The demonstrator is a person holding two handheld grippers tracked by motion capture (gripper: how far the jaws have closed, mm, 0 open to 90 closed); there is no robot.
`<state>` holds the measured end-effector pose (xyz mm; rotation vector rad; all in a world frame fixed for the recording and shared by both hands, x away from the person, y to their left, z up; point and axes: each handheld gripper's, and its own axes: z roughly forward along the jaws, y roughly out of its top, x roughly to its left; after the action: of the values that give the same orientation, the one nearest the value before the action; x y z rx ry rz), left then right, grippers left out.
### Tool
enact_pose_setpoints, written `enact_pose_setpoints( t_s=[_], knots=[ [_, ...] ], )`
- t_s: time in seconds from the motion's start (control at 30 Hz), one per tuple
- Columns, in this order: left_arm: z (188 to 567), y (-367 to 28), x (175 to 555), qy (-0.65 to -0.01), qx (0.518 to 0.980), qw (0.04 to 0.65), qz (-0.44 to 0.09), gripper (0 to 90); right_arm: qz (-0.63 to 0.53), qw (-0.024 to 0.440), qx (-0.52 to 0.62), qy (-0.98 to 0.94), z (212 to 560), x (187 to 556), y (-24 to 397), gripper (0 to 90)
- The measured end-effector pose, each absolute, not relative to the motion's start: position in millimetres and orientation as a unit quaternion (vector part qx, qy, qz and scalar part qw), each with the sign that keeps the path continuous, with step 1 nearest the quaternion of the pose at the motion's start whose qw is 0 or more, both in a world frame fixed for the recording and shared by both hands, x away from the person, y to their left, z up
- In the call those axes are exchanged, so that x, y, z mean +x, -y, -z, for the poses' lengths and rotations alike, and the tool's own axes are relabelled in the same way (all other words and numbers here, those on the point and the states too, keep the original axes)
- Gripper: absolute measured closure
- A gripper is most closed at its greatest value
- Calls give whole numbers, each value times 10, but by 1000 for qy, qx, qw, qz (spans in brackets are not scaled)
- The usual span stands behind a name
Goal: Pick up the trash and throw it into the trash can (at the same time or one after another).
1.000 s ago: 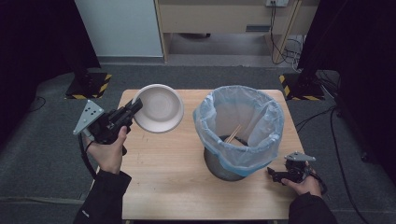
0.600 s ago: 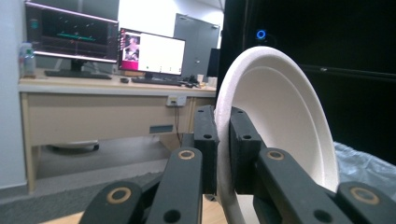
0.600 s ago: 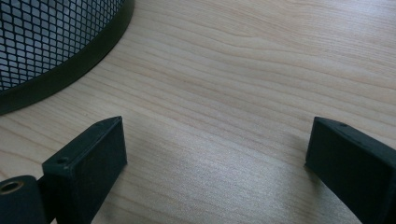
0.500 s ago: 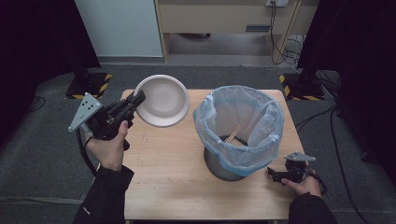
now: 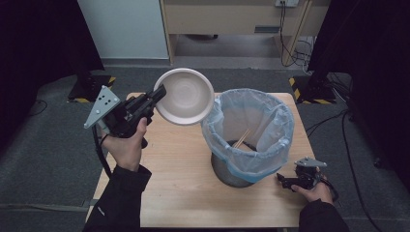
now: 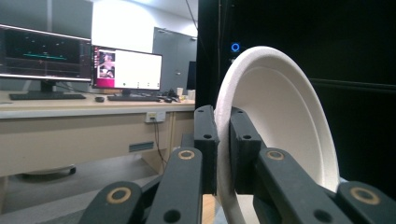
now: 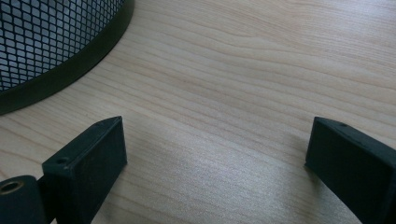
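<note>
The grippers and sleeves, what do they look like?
Both grippers are black. The left gripper carries a grey three-cornered plate with small holes and trails a black cable; its jaw arms show brass-coloured pivots. The right gripper has a smaller grey plate. Both sleeves are dark.

Plate (image 5: 185, 95) left of lined bin (image 5: 249, 133) on table (image 5: 179, 169); sticks (image 5: 241, 138), perhaps chopsticks, inside bin.

Bin (image 5: 251, 140) hides most of the chopsticks (image 5: 241, 137).
</note>
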<state>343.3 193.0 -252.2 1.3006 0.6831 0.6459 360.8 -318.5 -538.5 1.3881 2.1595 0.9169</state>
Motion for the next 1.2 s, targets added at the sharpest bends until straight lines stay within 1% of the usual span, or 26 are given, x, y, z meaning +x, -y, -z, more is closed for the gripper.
enact_pose_setpoints(
  t_s=[0.63, 0.97, 1.2],
  knots=[
    [2442, -1381, 3530, -276, 596, 708, -261, 833, -329, 206, 498, -775, 5385, 3608, 3185, 53],
    [2508, -1114, 3621, -271, 608, 705, -244, 833, -330, 206, 499, -774, 5385, 3608, 3183, 53],
    [2597, -901, 3711, -272, 625, 695, -228, 833, -330, 206, 499, -774, 5385, 3608, 3183, 53]
  ],
)
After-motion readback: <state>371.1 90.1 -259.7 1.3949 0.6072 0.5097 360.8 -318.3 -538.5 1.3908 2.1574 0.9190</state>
